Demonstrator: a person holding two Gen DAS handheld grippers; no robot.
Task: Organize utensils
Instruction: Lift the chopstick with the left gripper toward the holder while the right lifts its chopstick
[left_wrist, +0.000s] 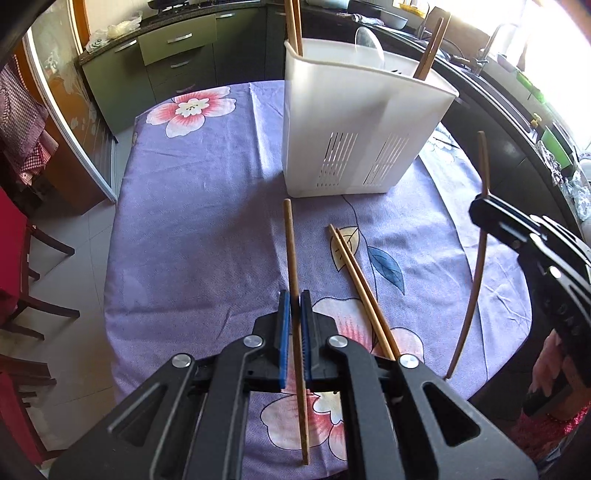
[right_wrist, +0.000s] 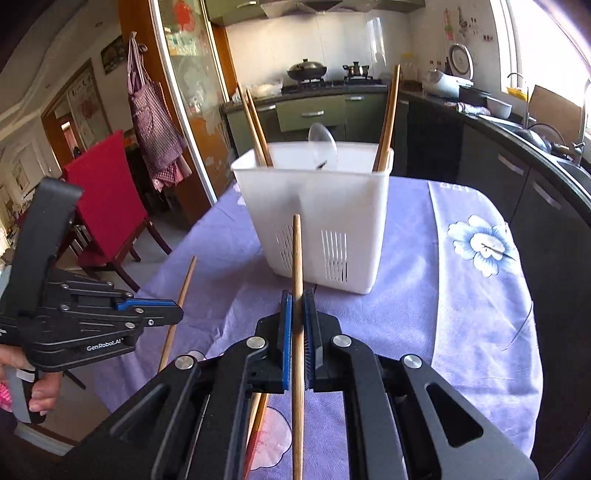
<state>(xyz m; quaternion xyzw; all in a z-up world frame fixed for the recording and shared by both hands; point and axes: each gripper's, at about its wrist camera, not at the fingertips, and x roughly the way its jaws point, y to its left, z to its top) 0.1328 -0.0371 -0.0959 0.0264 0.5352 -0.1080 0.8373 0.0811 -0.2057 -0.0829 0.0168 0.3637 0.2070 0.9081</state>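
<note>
Left gripper (left_wrist: 294, 306): fingers clamped on one chopstick (left_wrist: 293, 280), above tabletop (left_wrist: 192, 221). Two loose chopsticks (left_wrist: 360, 280) on cloth, seen clearly only in left view. White holder (left_wrist: 354, 129) upright behind: three chopsticks, one clear spoon (right_wrist: 322, 142). Right gripper (right_wrist: 297, 306): fingers pinching one chopstick (right_wrist: 297, 258).

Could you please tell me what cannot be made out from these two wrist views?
- Inside of the white holder: both views, hidden by its walls.
- Lower ends of the loose chopstick pair: left wrist view, behind the left gripper.
- Clear spoon: its handle sits below the rim.
</note>
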